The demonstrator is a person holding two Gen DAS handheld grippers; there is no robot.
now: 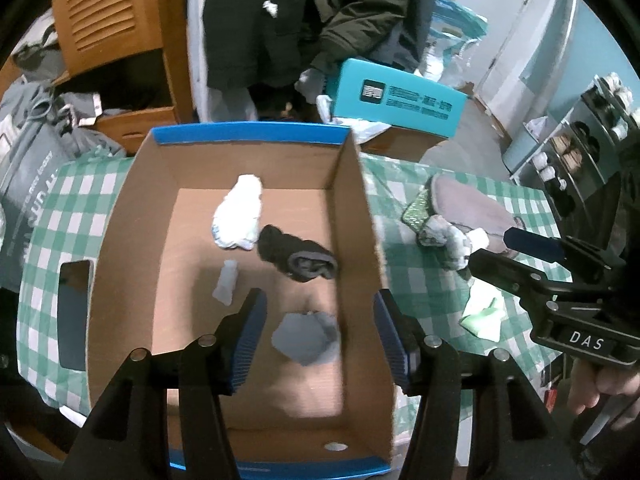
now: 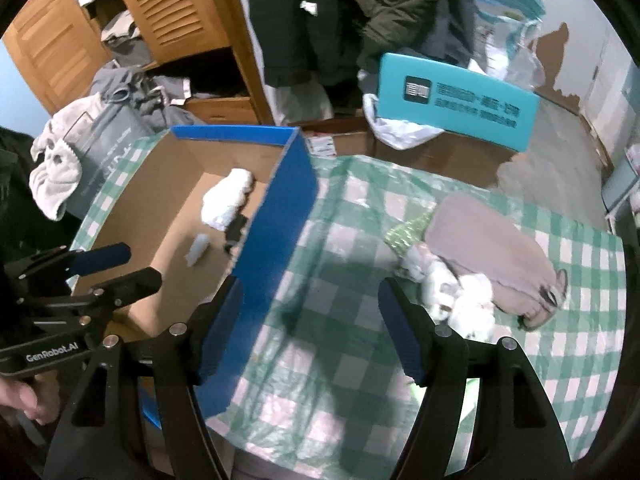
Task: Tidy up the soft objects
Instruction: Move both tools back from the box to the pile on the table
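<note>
A cardboard box (image 1: 360, 208) with a blue rim stands on the checked tablecloth. Inside lie a white cloth (image 1: 240, 212), a black sock (image 1: 296, 256), a small white piece (image 1: 226, 282) and a grey cloth (image 1: 306, 334). My left gripper (image 1: 318, 304) hangs open over the box, and the grey cloth sits below, clear of both pads. My right gripper (image 2: 310, 292) is open and holds nothing above the tablecloth, just right of the box's blue wall (image 2: 280, 208). A mauve fabric piece (image 2: 488, 248), a white fuzzy item (image 2: 460, 296) and a glittery green item (image 2: 408, 232) lie to its right.
A dark phone (image 1: 74, 316) lies on the cloth left of the box. A pale green cloth (image 1: 482, 316) sits near the table's right side. Beyond the table are a teal box (image 2: 460, 100), hanging dark coats (image 2: 360, 8) and a wooden cabinet (image 2: 160, 12).
</note>
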